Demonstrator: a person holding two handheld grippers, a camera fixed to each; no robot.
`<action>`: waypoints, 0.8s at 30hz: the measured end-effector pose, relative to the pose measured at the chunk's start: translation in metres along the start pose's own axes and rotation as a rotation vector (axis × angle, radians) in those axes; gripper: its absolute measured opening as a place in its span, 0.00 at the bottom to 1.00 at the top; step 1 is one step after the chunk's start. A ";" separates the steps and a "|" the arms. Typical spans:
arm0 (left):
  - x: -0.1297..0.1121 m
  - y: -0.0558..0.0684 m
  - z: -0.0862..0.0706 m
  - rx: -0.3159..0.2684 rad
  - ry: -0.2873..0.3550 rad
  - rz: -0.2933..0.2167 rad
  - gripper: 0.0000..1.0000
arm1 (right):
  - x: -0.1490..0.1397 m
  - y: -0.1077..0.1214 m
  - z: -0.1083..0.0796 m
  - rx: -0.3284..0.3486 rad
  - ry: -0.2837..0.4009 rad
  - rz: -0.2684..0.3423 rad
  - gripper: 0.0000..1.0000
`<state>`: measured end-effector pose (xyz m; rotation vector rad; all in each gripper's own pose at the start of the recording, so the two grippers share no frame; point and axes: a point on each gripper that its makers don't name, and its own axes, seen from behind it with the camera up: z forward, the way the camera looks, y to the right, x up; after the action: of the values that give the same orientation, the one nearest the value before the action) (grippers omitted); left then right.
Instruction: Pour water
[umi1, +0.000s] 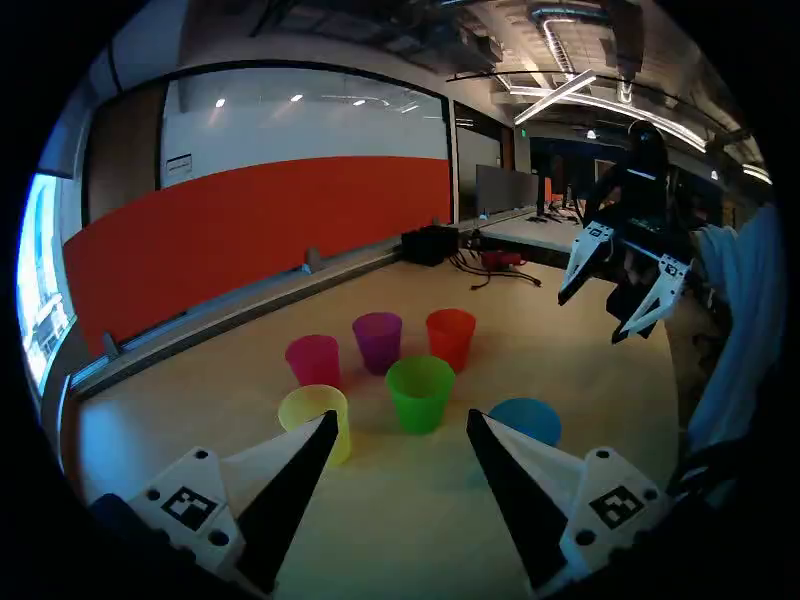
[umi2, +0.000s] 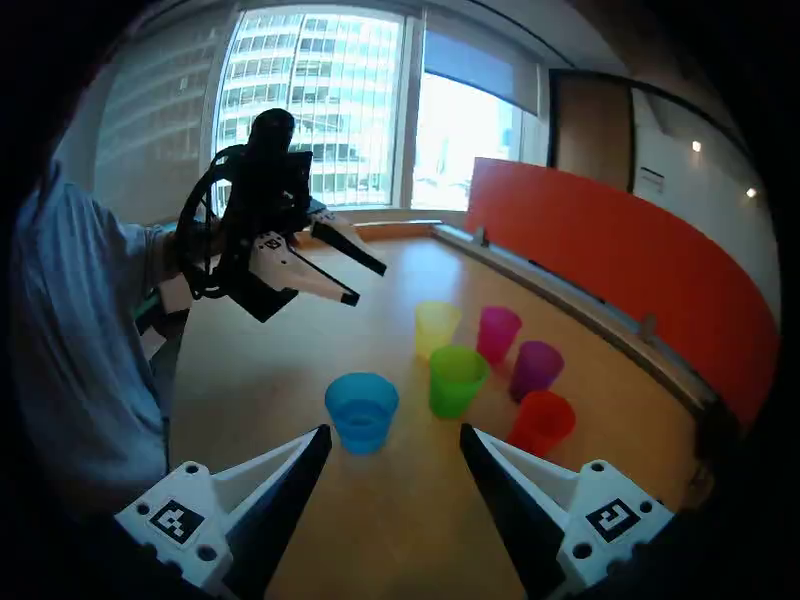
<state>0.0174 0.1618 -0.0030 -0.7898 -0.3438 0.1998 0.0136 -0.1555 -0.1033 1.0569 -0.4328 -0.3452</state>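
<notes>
Left gripper view looks across the wooden table (umi1: 560, 330), where six translucent plastic cups stand upright in the middle, well in from every edge: yellow cup (umi1: 313, 408), pink cup (umi1: 313, 358), purple cup (umi1: 377, 340), orange cup (umi1: 450, 335) and green cup (umi1: 420, 390) bunched together, blue cup (umi1: 527, 418) a little apart on the person's side. The left gripper (umi1: 400, 414) hovers with fingers spread wide, holding nothing; the right gripper (umi2: 393, 430) is likewise spread and empty, facing the blue cup. I'd say pouring hasn't begun: no cup is lifted or tilted. Whether any holds water, I can't tell.
</notes>
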 end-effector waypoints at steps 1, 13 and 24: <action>0.000 -0.001 0.001 0.001 0.000 0.000 0.96 | -0.001 0.000 0.002 0.001 -0.002 -0.002 1.00; -0.004 -0.007 0.015 0.000 0.002 -0.001 0.96 | -0.014 -0.009 0.034 0.030 -0.022 -0.015 1.00; -0.005 -0.007 0.027 -0.015 0.001 0.003 0.96 | -0.026 -0.018 0.064 0.056 -0.034 -0.027 1.00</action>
<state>0.0035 0.1734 0.0184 -0.8049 -0.3440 0.1997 -0.0419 -0.1999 -0.0965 1.1139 -0.4615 -0.3769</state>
